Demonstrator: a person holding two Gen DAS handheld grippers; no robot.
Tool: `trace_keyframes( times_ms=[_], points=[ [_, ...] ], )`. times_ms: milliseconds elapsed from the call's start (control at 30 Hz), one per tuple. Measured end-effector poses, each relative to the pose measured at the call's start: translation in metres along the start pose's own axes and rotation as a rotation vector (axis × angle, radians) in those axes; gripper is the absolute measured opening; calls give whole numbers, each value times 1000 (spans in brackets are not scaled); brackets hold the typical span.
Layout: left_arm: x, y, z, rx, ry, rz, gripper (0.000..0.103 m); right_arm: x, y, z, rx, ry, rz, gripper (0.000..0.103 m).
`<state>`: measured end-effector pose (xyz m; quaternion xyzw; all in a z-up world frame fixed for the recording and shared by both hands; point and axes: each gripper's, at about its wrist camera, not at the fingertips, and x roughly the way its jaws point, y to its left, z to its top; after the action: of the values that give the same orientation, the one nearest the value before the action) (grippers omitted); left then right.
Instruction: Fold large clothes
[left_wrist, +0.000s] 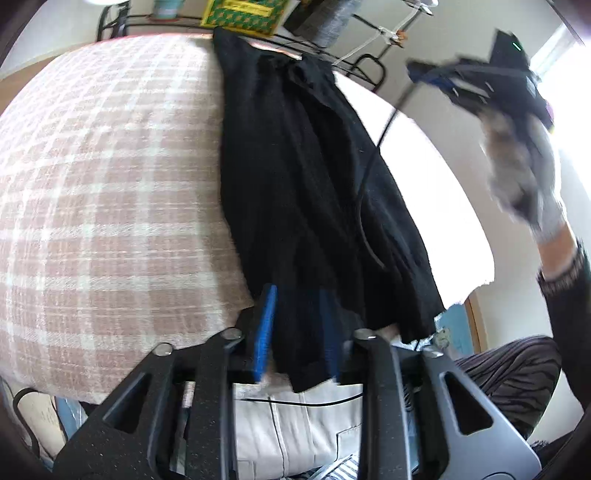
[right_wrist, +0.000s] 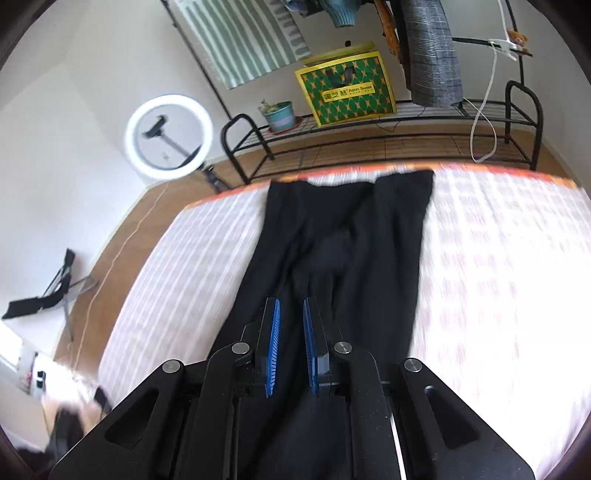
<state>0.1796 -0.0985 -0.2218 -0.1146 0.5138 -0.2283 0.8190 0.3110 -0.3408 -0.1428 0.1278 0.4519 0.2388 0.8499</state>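
A pair of black trousers (left_wrist: 295, 166) lies lengthwise on the pink plaid bed cover (left_wrist: 110, 166). Their near end hangs off the bed edge between the blue pads of my left gripper (left_wrist: 298, 291). Those pads stand apart, with a light gap beside the cloth. My right gripper (right_wrist: 290, 302) hovers above the middle of the trousers (right_wrist: 343, 240), its pads narrowly parted with nothing between them. In the left wrist view the right gripper (left_wrist: 412, 68) is blurred, up in the air at the right, held by a gloved hand (left_wrist: 524, 166).
Beyond the far bed edge (right_wrist: 498, 177) stands a black metal rack (right_wrist: 369, 147) with a yellow-green box (right_wrist: 345, 86) and a potted plant (right_wrist: 280, 114). A ring light (right_wrist: 168, 136) stands left. A thin black cable (left_wrist: 369, 166) crosses the trousers. The person's striped lap (left_wrist: 517, 369) is close.
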Motion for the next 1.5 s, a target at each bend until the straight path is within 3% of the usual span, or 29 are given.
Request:
trace_keyframes(
  times_ms=[33,167,300,400,500,567,600,733,867,900,967,1033,1133,1200,1267,1333,1367,1433,1500],
  points=[
    [0,-5,-2,21,-3,2,38,-17,3,-19,-1,10,4,12],
    [11,-35,-8,153,11,41,39,-60,3,-70,11,25,19,15],
    [28,-53,-12,223,44,68,39,-98,-3,-95,35,-7,42,15],
    [47,-63,-18,278,75,101,39,-129,-7,-102,35,-81,39,15],
    [52,-69,-21,328,59,116,32,-151,-15,-113,70,-133,70,29],
    [52,-65,-15,257,73,-4,16,-150,-20,-118,75,-129,64,31],
    [56,-63,-12,239,86,-32,16,-147,-22,-121,73,-117,56,31],
    [62,-73,-14,311,61,-15,16,-117,-18,-138,44,-14,8,31],
    [56,-76,-11,279,43,7,16,-97,-3,-160,-31,67,-34,31],
    [54,-79,-12,280,33,30,19,-96,0,-164,-45,73,-40,31],
    [52,-88,-20,295,26,60,48,-88,9,-172,-96,89,-99,32],
    [62,-92,-24,351,13,100,49,-79,15,-179,-126,114,-126,32],
    [71,-101,-33,482,-21,211,26,-69,21,-188,-143,150,-113,32],
    [70,-101,-33,497,-22,195,15,-62,29,-194,-177,166,-125,32],
    [56,-90,-23,378,-9,86,1,-55,33,-199,-193,184,-133,32],
    [34,-84,-15,252,-44,-89,0,-52,33,-202,-186,199,-136,32],
    [25,-93,-15,288,-85,-83,0,-53,32,-202,-183,201,-135,32],
    [32,-107,-20,412,-94,9,0,-53,30,-200,-180,200,-136,32],
    [53,-104,-26,407,8,15,0,-49,28,-200,-174,207,-137,32]
  ],
)
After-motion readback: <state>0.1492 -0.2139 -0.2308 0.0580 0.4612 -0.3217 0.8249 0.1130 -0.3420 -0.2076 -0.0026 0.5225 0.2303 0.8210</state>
